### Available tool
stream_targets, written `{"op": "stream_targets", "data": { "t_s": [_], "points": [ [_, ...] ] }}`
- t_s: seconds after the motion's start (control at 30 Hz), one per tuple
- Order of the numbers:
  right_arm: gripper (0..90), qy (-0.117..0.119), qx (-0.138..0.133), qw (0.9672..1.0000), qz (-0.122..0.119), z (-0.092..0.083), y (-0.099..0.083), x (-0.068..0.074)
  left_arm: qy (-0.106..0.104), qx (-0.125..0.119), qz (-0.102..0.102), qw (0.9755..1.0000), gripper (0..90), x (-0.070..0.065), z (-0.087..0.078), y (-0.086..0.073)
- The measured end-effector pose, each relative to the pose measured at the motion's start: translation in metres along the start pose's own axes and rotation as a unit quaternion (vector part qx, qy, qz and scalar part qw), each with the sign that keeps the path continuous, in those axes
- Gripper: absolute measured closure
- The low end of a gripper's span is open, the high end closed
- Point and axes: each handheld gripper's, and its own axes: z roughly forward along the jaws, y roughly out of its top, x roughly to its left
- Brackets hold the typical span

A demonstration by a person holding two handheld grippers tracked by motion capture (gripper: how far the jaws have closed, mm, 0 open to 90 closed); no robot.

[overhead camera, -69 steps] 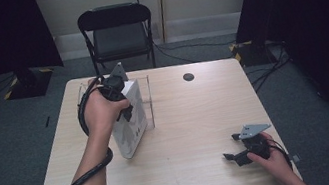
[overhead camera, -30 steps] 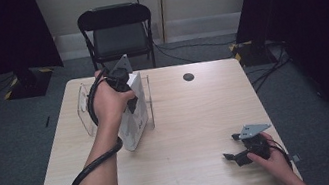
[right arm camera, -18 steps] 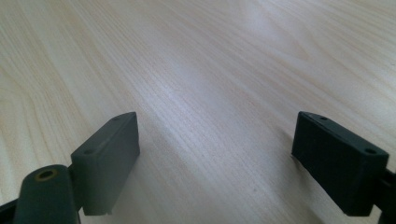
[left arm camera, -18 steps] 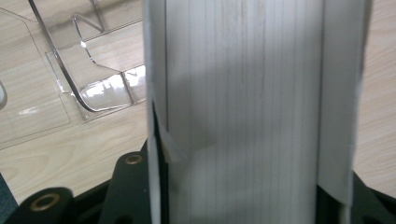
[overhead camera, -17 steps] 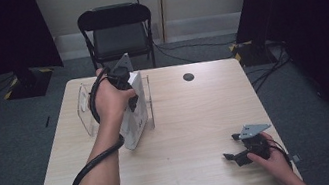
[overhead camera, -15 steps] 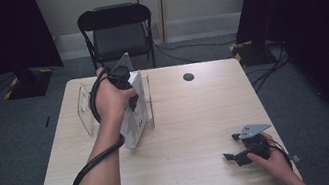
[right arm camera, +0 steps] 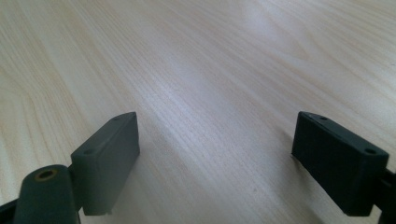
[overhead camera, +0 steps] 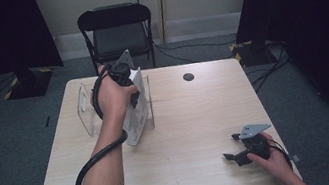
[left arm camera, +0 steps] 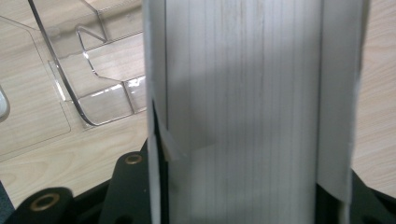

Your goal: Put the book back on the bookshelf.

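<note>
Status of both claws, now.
Left claw: shut on the white book, beside the clear acrylic stand.
Right claw: open, holding nothing, low over the table.

1. A white book (overhead camera: 135,115) and a clear plastic stand (overhead camera: 86,105) are blocking the table's (overhead camera: 191,113) far left part.
2. The middle is lying wide open.
3. A small black disc (overhead camera: 189,76) is sitting near the far edge.
</note>
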Motion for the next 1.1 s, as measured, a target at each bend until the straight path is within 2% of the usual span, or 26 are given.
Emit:
{"op": "stream_targets", "data": {
  "t_s": [0.7,0.83,0.97,1.0,1.1],
  "points": [
    [14.3,0.000,0.000,1.0000,0.000,0.000,0.000,0.000,-0.002,0.005,-0.011,0.9999,53.2,0.002,0.003,0.008],
    [14.3,0.000,0.000,1.0000,0.000,0.000,0.000,0.000,0.001,0.006,-0.016,0.9999,53.2,0.001,0.004,0.009],
    [14.3,0.000,-0.001,1.0000,0.000,0.000,0.000,0.000,0.001,0.003,-0.028,0.9996,53.2,0.002,0.005,0.011],
    [14.3,0.000,-0.001,1.0000,0.000,0.000,0.000,0.000,0.001,-0.001,-0.038,0.9993,53.2,0.001,0.006,0.011],
    [14.3,0.000,0.000,1.0000,0.000,0.000,0.000,0.000,0.006,-0.005,-0.042,0.9991,53.2,0.001,0.007,0.012]
  ]
}}
